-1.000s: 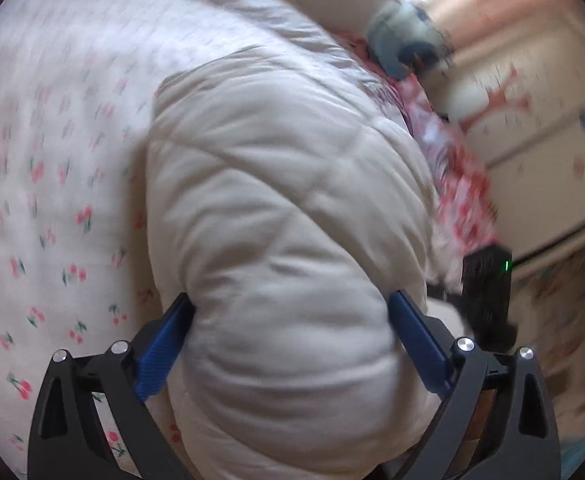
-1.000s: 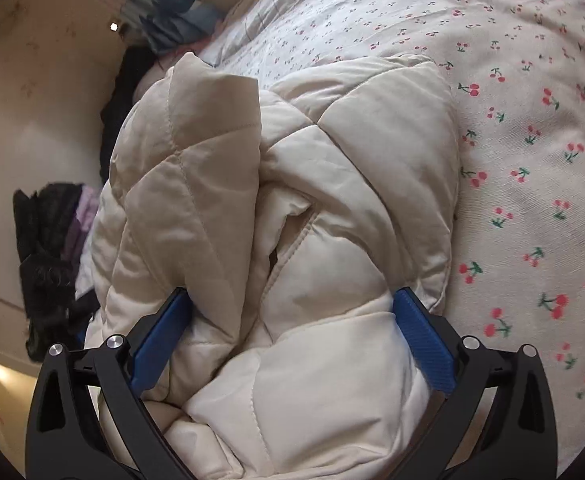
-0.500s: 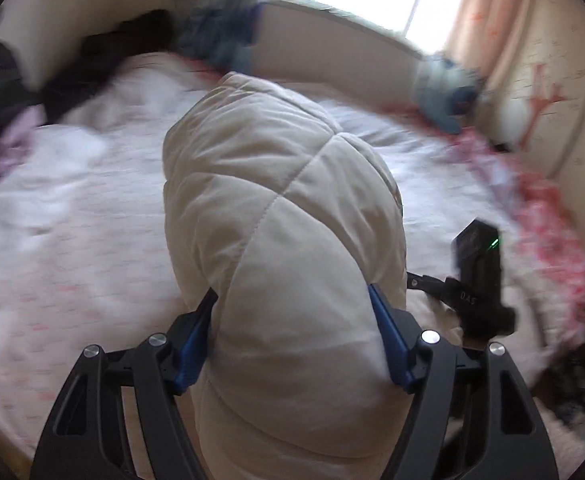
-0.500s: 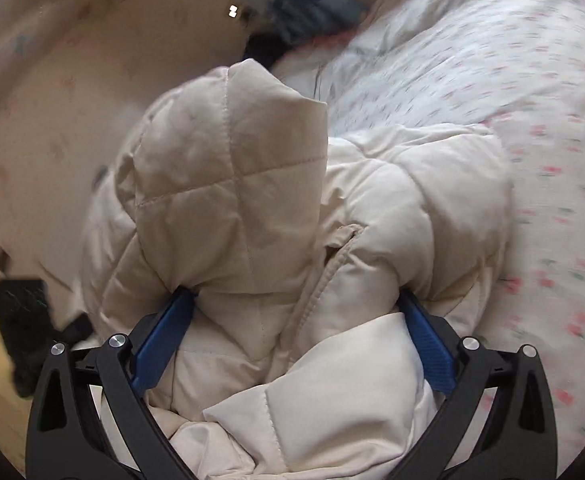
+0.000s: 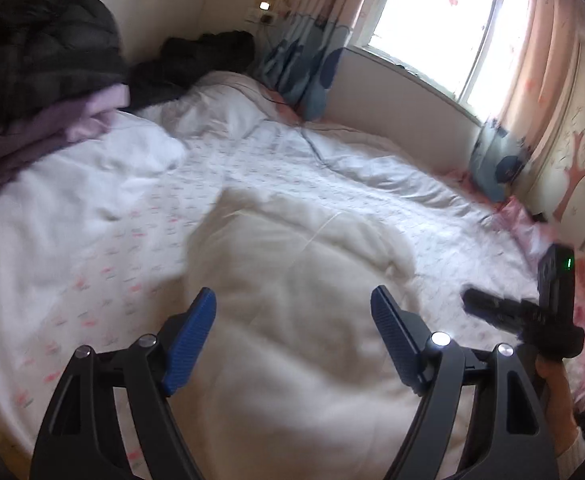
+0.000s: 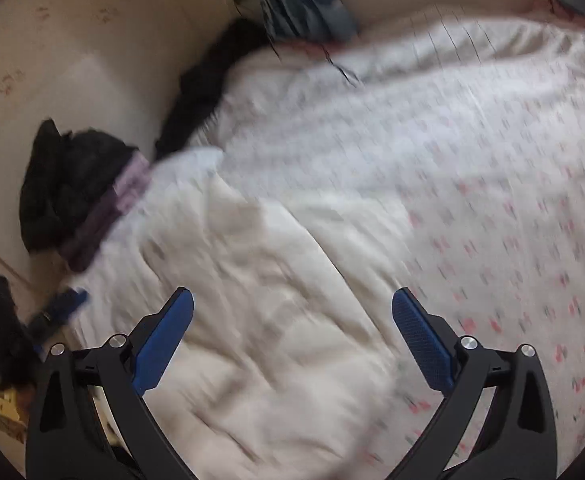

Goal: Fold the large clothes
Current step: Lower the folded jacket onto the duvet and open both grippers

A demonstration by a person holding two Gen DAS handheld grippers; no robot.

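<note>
Cream quilted jacket (image 5: 292,300) (image 6: 252,320) lying on the cherry-print bedsheet (image 5: 104,264) (image 6: 512,200), just ahead of and below both tools. Left gripper (image 5: 292,316) spread wide, gripping nothing. Right gripper (image 6: 292,316) likewise agape, empty. Dark clothes pile (image 5: 40,60) (image 6: 64,184) far left of the fingers.

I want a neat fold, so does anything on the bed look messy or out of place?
The cream quilted puffer jacket lies rumpled on the cherry-print bedsheet, not squared. Dark clothes with a lilac garment are heaped at the bed's edge. Both views are blurred, so finer detail is unclear.
</note>
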